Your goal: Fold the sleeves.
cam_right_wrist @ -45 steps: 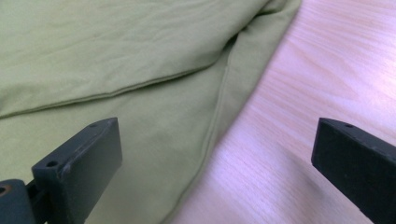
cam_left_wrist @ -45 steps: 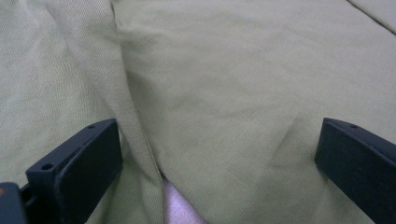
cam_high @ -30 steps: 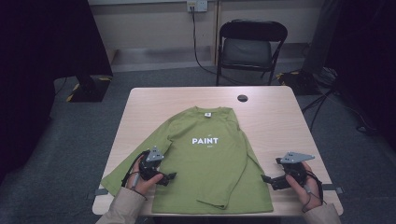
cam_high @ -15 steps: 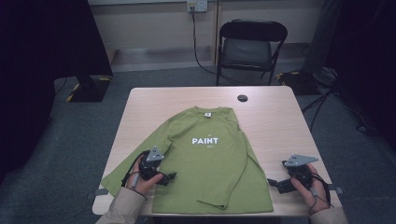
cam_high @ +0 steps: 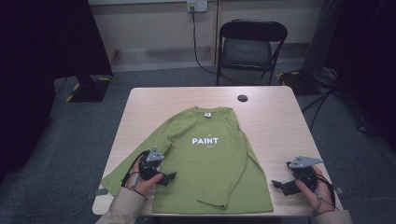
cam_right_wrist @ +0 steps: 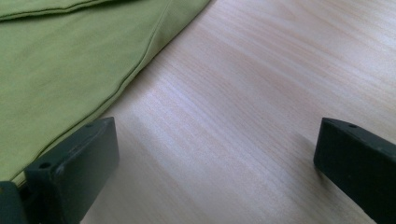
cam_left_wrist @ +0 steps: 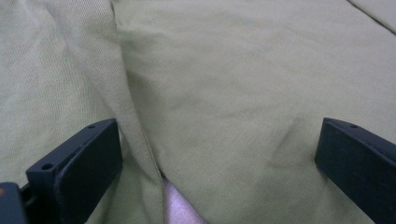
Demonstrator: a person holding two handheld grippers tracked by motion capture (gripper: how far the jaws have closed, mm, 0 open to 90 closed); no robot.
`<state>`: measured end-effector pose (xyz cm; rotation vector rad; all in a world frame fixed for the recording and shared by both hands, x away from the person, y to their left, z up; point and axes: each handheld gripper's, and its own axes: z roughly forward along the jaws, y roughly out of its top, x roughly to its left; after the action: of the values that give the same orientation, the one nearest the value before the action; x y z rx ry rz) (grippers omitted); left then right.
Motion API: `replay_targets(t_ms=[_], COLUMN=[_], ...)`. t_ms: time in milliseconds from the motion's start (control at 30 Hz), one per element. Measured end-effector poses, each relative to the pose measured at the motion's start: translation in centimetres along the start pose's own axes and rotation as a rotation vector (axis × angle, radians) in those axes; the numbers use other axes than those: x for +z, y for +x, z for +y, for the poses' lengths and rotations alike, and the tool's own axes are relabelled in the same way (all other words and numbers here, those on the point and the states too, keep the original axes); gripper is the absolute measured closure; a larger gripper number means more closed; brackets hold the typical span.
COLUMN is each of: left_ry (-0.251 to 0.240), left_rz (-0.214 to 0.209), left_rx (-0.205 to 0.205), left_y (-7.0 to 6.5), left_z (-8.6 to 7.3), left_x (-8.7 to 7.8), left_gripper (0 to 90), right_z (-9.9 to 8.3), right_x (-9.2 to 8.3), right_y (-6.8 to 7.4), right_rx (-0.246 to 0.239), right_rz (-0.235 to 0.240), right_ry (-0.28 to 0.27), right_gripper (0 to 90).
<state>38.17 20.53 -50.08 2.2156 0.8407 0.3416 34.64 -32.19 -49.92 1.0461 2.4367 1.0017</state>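
A green long-sleeved shirt (cam_high: 208, 154) with white "PAINT" lettering lies flat on the wooden table (cam_high: 275, 121), collar toward the far side. My left gripper (cam_high: 169, 176) rests on the shirt where the left sleeve meets the body, jaws wide open. In the left gripper view the green shirt fabric (cam_left_wrist: 224, 84) spans between the jaws, with a sliver of table at the armpit gap. My right gripper (cam_high: 279, 185) stands open on bare wood just right of the shirt's lower hem. The right gripper view has the shirt's hem edge (cam_right_wrist: 74, 60) at the left and table wood (cam_right_wrist: 261, 93) ahead.
A small black round object (cam_high: 242, 98) sits near the table's far edge. A black folding chair (cam_high: 250, 44) stands behind the table. Cables and dark equipment (cam_high: 308, 79) lie on the floor at the right. Bare wood runs along the table's right side.
My right gripper has drifted slightly back toward the table's near right corner. The left gripper and the shirt have stayed put.
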Motion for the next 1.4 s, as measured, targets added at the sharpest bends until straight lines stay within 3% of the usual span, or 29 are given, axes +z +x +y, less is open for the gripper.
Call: replay_targets(t_ms=[400, 467, 733, 1067, 1400], left_ry=[0.003, 0.013, -0.042, -0.068, -0.062], left_rz=[0.000, 0.020, 0.036, 0.078, 0.174], left_rx=[-0.001, 0.000, -0.043, -0.134, -0.201], left_y=[0.0, 0.0, 0.4, 2.3, 4.6], left_z=[0.0, 0.1, 0.3, -2.9, -6.6], left_x=[0.0, -0.2, -2.8, -7.4, -11.2], left_gripper=[0.0, 0.6, 1.5, 4.9, 7.7], right_z=[0.0, 0.0, 0.0, 0.0, 0.1], right_x=[0.0, 0.0, 0.0, 0.0, 0.1], right_y=[0.0, 0.0, 0.0, 0.0, 0.1], right_rx=[0.000, 0.000, 0.000, 0.000, -0.001], right_rz=[0.000, 0.000, 0.000, 0.000, 0.000], right_ry=[0.000, 0.000, 0.000, 0.000, 0.001], right_gripper=[0.0, 0.0, 0.0, 0.0, 0.0])
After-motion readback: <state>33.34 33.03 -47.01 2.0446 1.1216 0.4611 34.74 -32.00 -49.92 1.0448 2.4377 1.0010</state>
